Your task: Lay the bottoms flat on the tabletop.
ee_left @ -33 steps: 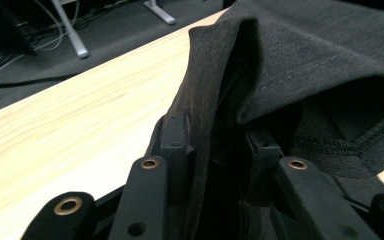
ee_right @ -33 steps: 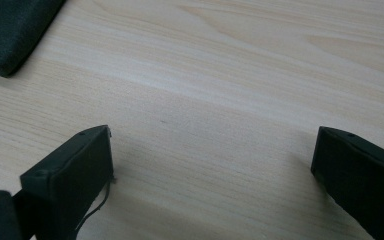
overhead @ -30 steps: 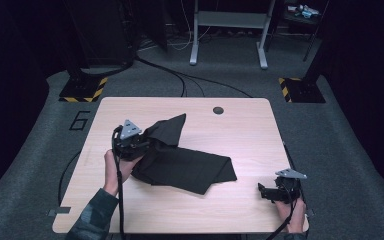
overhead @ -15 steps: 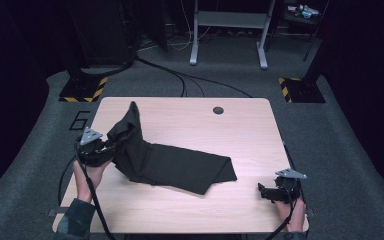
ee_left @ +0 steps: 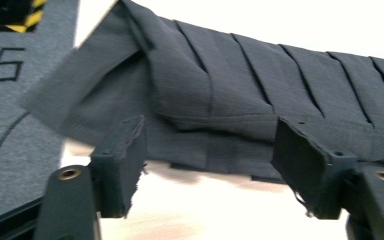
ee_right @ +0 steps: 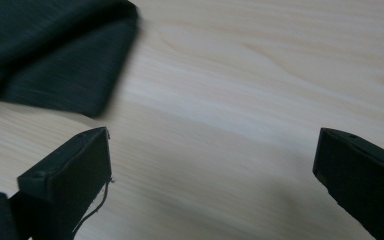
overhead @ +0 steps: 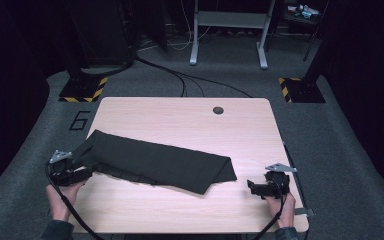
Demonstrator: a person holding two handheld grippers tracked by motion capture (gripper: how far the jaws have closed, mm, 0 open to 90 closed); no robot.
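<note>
Spreading the dark cloth [overhead: 160, 162] flat seems to be the step: it is lying across the worktop [overhead: 190, 120], one end overhanging the left edge. Our left hand-held gripper [overhead: 70, 172] is gaping, clasping nothing; the right hand-held gripper [overhead: 260, 187] is idling wide open near the right front corner. Next we are judging a fresh pinch necessary. No containers.
</note>
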